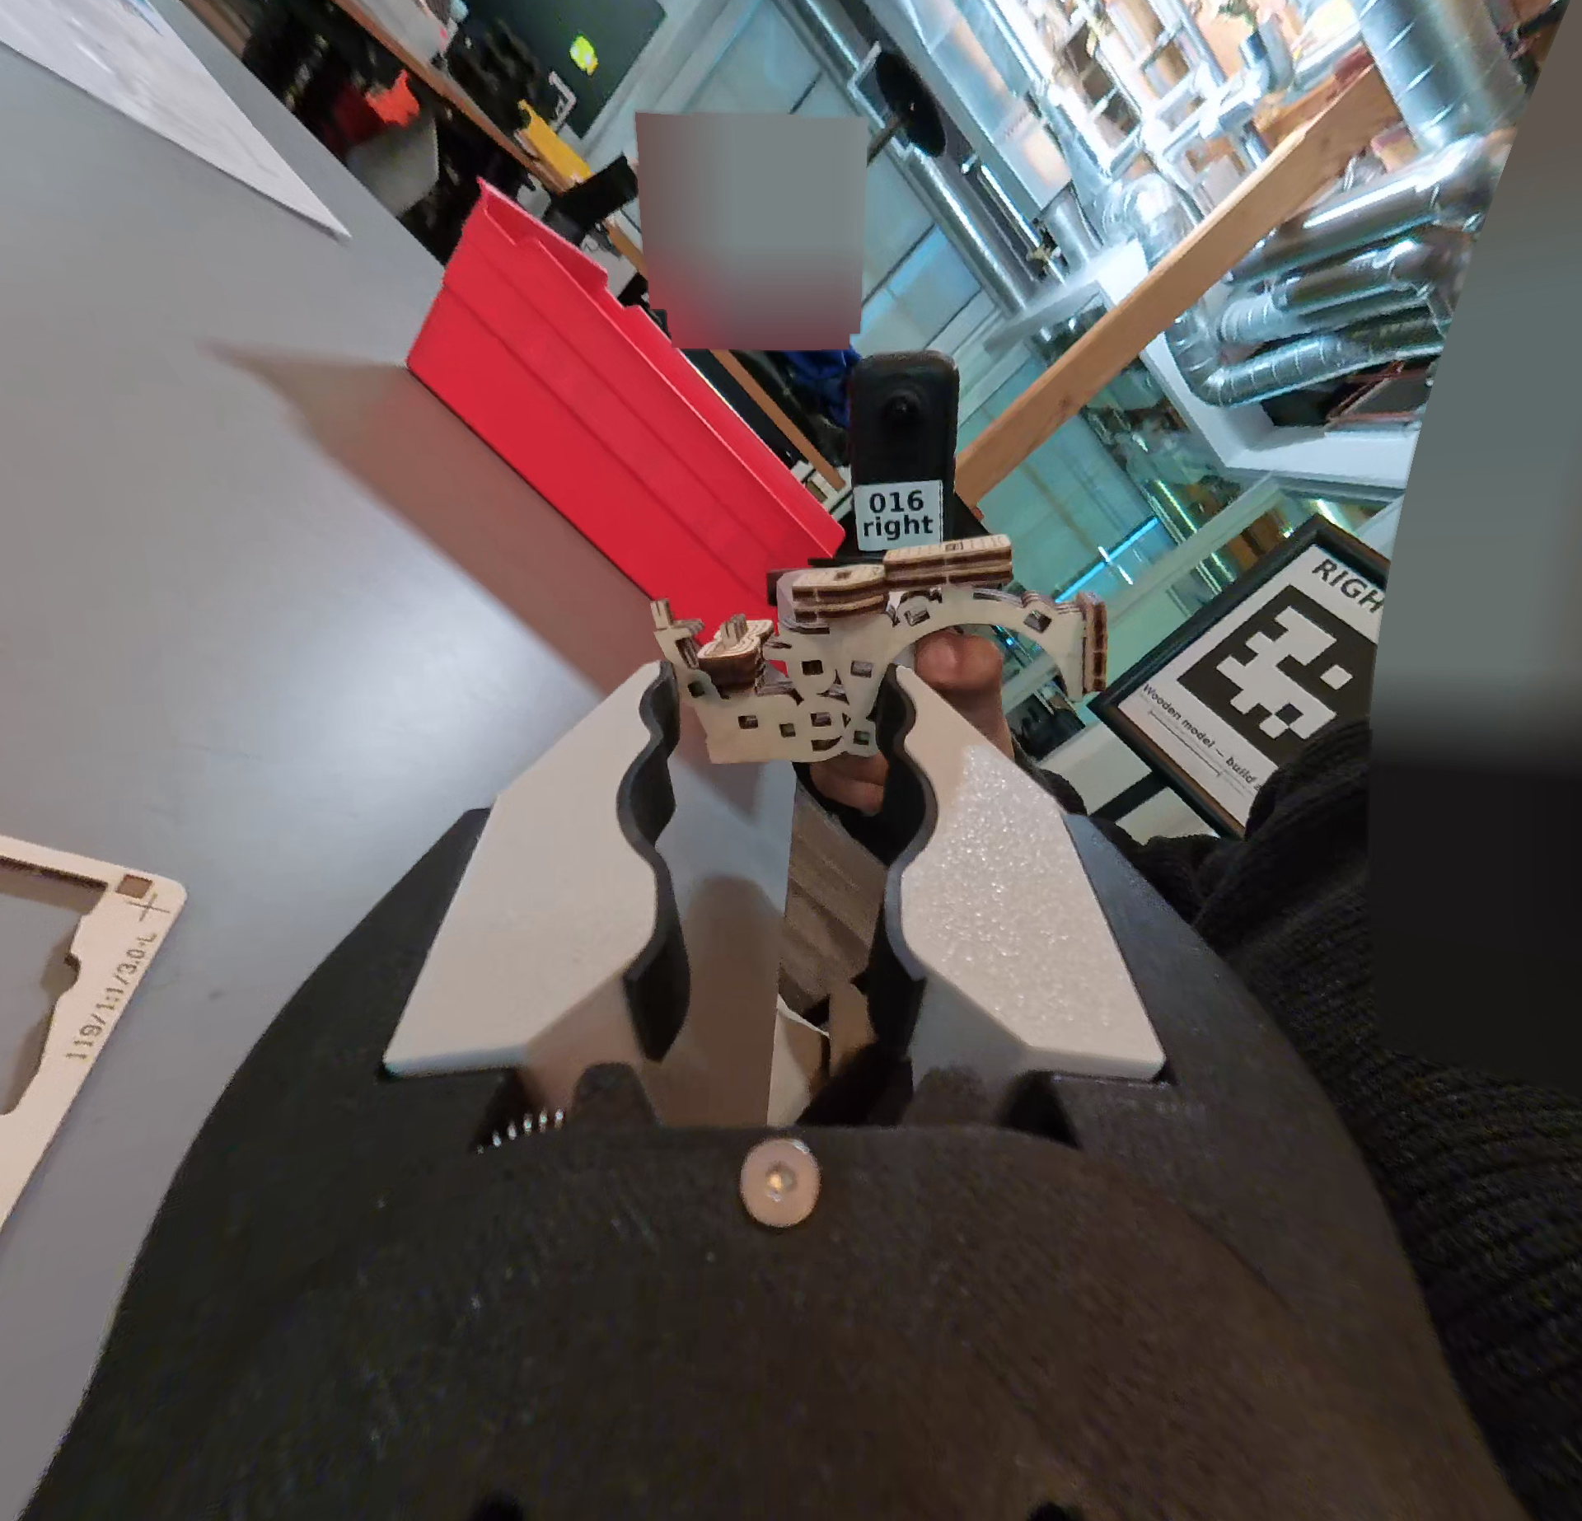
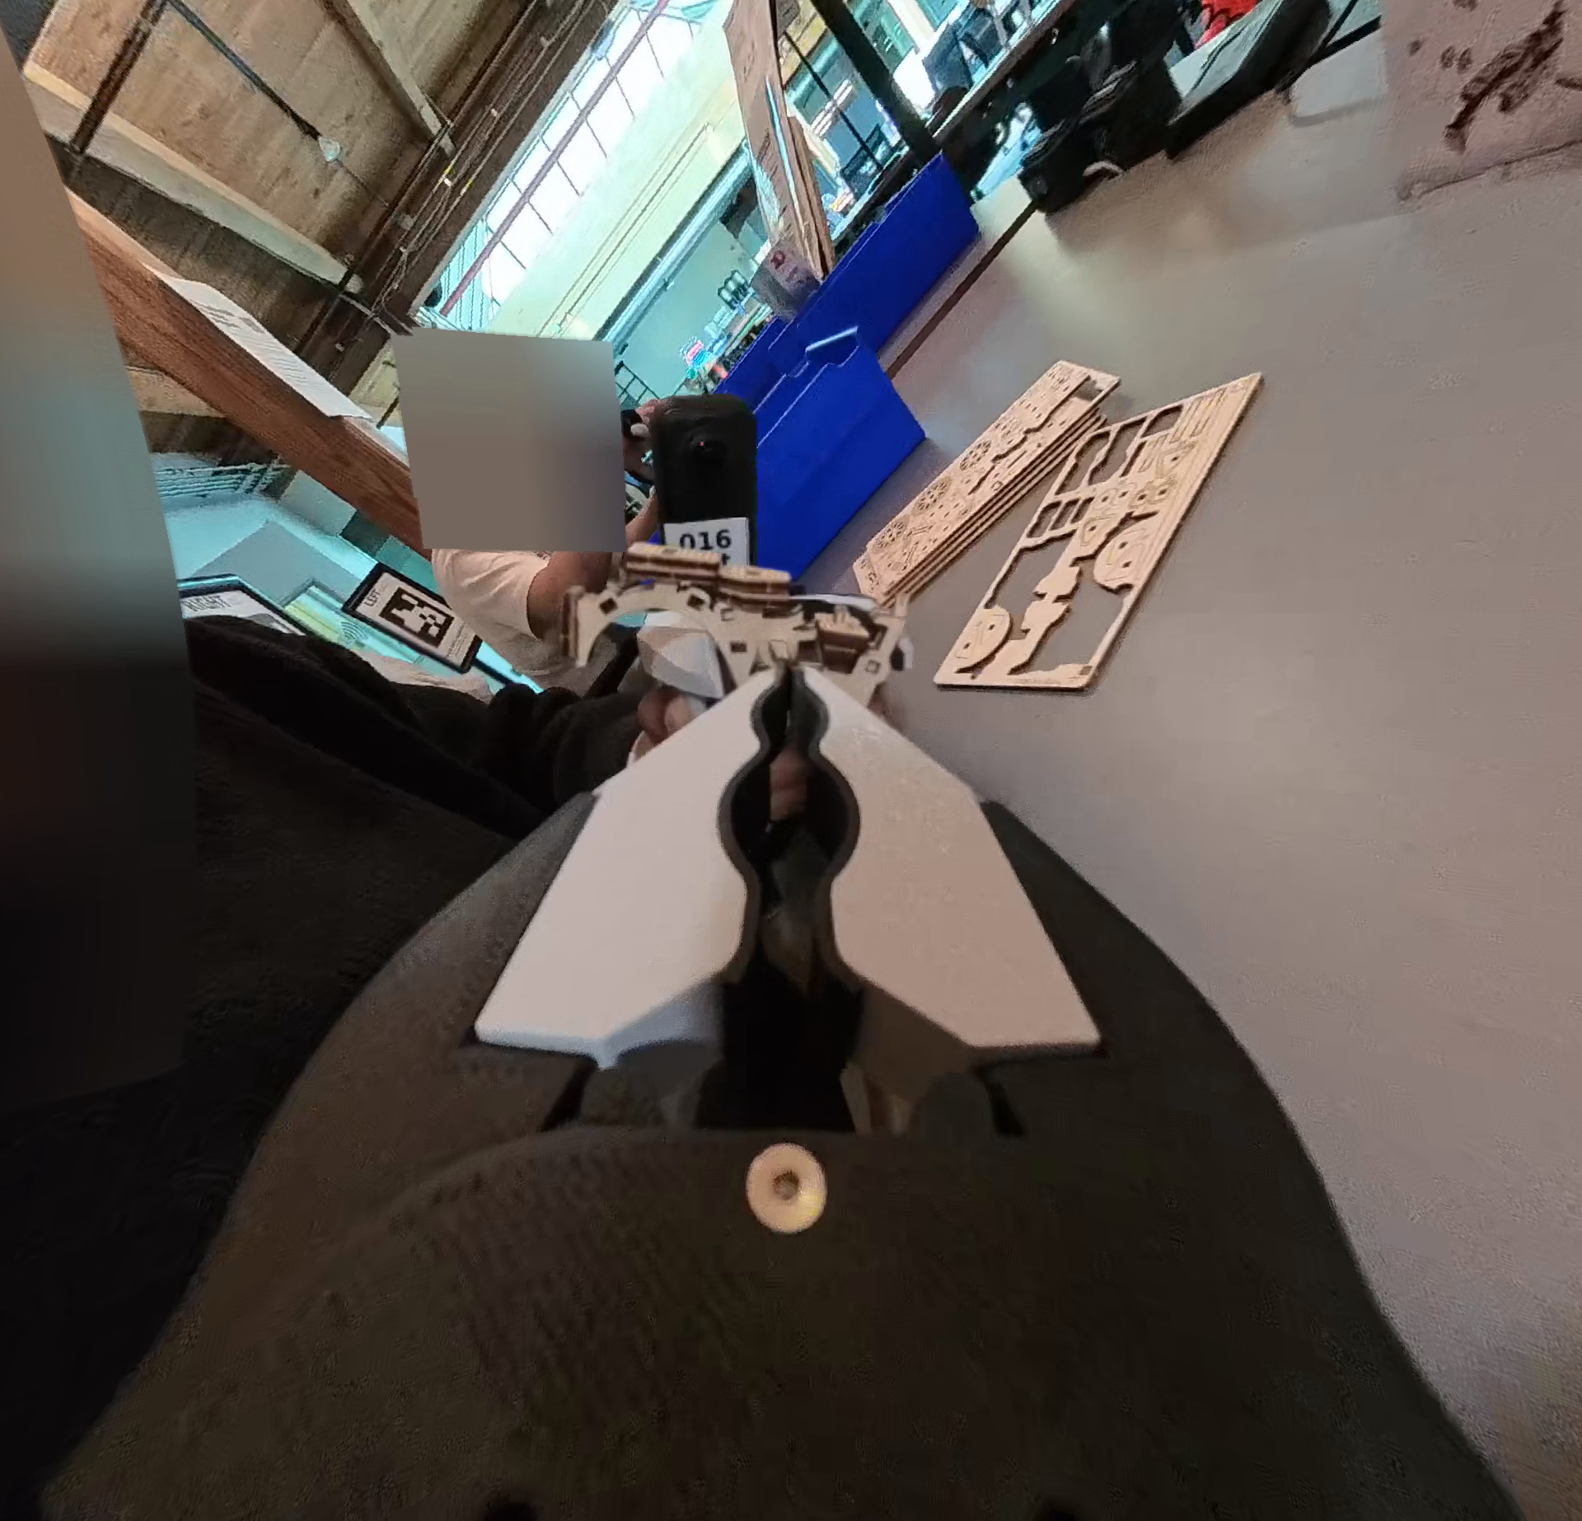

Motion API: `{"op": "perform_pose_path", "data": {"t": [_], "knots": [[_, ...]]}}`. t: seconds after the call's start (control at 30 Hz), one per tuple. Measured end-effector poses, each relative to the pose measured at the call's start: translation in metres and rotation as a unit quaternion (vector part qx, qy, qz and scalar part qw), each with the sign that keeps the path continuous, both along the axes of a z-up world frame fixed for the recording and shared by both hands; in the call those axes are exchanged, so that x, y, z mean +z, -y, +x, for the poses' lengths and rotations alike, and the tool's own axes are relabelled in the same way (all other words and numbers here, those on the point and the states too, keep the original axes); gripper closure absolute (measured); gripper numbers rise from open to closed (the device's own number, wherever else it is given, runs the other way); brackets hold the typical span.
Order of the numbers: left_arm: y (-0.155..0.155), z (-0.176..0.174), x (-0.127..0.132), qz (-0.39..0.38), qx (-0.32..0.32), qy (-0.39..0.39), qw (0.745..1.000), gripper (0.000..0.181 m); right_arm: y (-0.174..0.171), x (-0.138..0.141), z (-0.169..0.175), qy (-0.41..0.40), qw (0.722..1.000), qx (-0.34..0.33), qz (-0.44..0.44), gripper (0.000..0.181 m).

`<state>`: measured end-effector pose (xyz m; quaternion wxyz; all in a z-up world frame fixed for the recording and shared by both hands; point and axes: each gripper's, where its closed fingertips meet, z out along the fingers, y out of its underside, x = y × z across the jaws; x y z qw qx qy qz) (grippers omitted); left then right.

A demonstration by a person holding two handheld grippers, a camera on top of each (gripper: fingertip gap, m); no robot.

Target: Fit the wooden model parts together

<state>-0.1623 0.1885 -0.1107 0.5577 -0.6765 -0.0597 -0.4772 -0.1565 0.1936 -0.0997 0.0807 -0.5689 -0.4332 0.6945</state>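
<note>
One wooden model (image 1: 856, 667) here, a flat cut-out frame with an arch and a few small layered blocks stuck on top, held up in the air between the two grippers – well off the grey table (image 1: 257, 581). The right gripper (image 2: 789, 682) has its jaws pinched nearly together on the model's lower edge, so that one's clamped on it. The left gripper (image 1: 779, 692) has its jaws spread, with the model sitting between the tips; in its own view I can't tell if the fingers actually touch the wood, though in the right view one of its fingers (image 2: 680, 654) pokes through behind the arch. On the table: one red bin (image 1: 599, 401) in the left view, two blue bins (image 2: 843, 418) in the right view, plus one stack of uncut wooden sheets (image 2: 984, 487) with one punched-out sheet (image 2: 1113, 555) just beside it – and a corner of one more empty sheet (image 1: 77, 992) at the left view's edge. Two framed marker cards show in the right view (image 2: 419, 620), one in the left (image 1: 1267, 667).
</note>
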Motion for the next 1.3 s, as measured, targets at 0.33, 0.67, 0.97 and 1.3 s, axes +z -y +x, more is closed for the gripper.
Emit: {"op": "perform_pose_path", "data": {"t": [0.33, 0.67, 0.97, 1.3], "knots": [[0.0, -0.003, 0.0, -0.001, 0.002, 0.0, 1.0, 0.136, -0.007, 0.002, 0.003, -0.004, 1.0, -0.004, -0.013, 0.181], [-0.003, -0.001, -0.004, -0.008, 0.009, -0.027, 1.0, 0.136, -0.019, 0.002, 0.01, -0.005, 1.0, -0.016, -0.016, 0.181], [-0.001, -0.005, -0.006, -0.012, 0.018, -0.062, 0.998, 0.136, -0.006, -0.004, 0.004, -0.002, 0.999, 0.008, -0.039, 0.181], [0.005, -0.006, 0.003, 0.005, 0.016, -0.059, 0.998, 0.137, -0.015, -0.001, 0.004, -0.011, 0.999, -0.007, -0.049, 0.181]]}}
